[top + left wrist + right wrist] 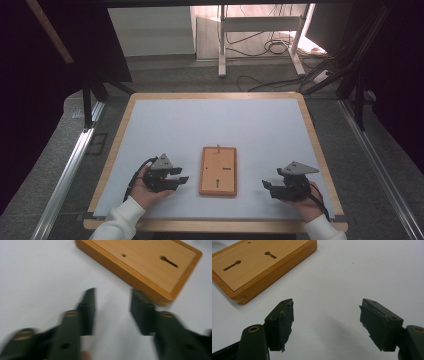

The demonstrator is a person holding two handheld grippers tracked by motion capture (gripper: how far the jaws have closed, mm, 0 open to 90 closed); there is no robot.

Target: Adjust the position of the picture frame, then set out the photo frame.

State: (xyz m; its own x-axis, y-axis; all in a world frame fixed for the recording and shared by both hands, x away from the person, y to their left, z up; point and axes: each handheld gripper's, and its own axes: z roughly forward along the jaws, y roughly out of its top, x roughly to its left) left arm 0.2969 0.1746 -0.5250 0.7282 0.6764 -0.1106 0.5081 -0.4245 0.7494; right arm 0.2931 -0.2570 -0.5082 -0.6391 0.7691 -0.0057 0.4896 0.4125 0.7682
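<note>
At the near edge of the table [150, 107], two arms in white sleeves are reaching in from the bottom of the high view. The left hand [145, 192] is holding the left gripper [181, 176] low over the pale blue top, pointing to the right toward the wooden board [218, 171]. Its jaws are standing a little way apart with nothing between them. The right hand [309, 204] is holding the right gripper [266, 186] on the other side, pointing left at the board. Its jaws are spread wide and are holding nothing. The board is lying flat between the two grippers, near both but touching neither. Farther back, a white stand [260, 30] and cables [272, 47] are sitting on the floor.
</note>
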